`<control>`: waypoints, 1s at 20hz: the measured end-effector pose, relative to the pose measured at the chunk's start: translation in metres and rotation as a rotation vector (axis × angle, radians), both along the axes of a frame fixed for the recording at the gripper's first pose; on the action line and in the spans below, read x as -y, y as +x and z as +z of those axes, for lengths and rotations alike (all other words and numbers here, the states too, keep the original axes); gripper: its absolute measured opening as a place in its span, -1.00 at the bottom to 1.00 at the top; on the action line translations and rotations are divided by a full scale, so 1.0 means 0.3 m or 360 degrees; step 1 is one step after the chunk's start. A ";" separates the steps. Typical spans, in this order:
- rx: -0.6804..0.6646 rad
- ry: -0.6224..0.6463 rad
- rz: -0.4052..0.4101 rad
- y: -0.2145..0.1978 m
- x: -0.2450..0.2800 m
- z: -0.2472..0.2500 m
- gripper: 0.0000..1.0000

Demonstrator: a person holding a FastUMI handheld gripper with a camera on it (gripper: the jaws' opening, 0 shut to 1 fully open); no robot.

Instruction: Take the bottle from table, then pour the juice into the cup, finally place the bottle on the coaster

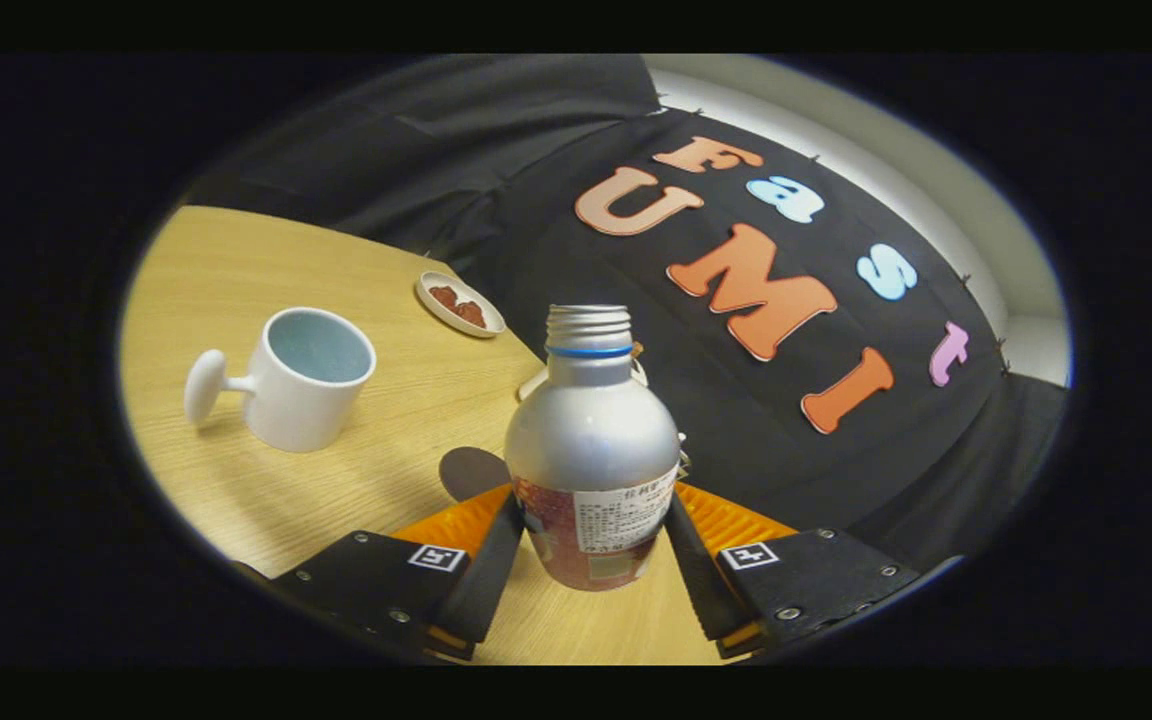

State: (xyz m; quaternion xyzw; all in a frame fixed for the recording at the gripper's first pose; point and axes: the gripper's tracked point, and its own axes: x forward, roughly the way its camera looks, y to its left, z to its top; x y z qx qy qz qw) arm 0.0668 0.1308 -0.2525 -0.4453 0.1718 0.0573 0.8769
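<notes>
The bottle (591, 440) stands between the fingers of my tool (591, 545), both of which press on its lower, labelled body. It is a silver metal bottle, upright, with its threaded neck open and a blue ring below the thread. Its base appears to rest on the wooden bench (236, 290). The cup (301, 378) is a white mug, upright and empty, with a round knob handle pointing away from the bottle. It stands well apart from the bottle. The coaster (471, 472) is a dark disc lying flat on the bench just beside the bottle, partly hidden behind it.
</notes>
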 end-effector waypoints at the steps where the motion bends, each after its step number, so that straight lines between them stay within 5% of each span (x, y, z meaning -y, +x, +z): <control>1: 0.0014 -0.0064 0.0013 0.008 -0.006 0.003 0.55; 9: 0.0096 -0.0496 0.0152 0.047 -0.065 0.004 0.55; 20: 0.0131 -0.0846 0.0307 0.081 -0.152 -0.051 0.54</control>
